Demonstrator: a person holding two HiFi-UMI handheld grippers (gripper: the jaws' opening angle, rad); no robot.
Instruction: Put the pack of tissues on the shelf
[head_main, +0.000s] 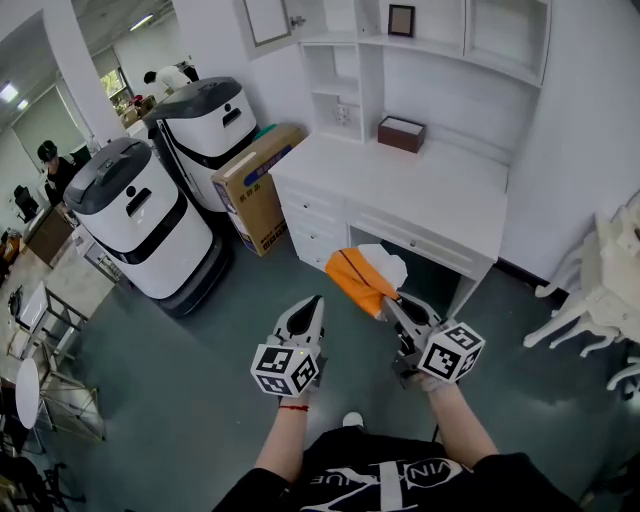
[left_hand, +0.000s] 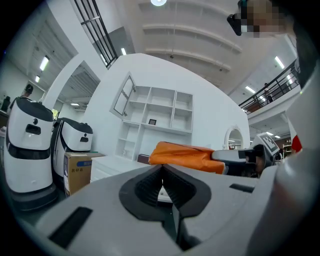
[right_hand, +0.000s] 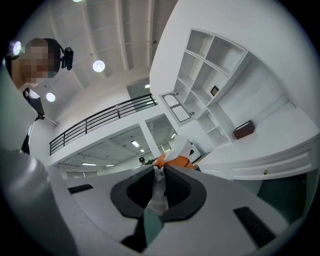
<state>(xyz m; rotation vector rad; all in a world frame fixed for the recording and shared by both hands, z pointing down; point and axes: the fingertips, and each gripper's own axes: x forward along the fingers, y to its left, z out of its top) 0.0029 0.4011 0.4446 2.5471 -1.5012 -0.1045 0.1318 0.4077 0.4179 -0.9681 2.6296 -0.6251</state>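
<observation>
A person stands on the grey floor of a white-furnished room with a gripper in each hand. At far left are two white machines (head_main: 140, 215) with grey tops, and a cardboard box (head_main: 258, 185) leans against the end of the desk (head_main: 420, 190). The left gripper (head_main: 310, 312) points level toward the desk, its jaws together with nothing between them. Just to its right, the pack of tissues (head_main: 362, 275), wrapped in orange and white, hangs in the air in front of the desk drawers, well short of the shelf (head_main: 420, 45) above. The right gripper (head_main: 395, 305) has its jaws clamped on a thin flap of wrapper at the pack's near end, so the bulk of the pack juts out past the tips. The pack looks light and soft, in a slick, crinkly film that sags in the middle, so a pinch on a loose flap may let it swing or slide free. A firmer hold would squeeze the padded body across its narrow side, with the idle left gripper steadying the far end. A brown box (head_main: 401, 133) sits on the desktop at right, below the open shelves.
</observation>
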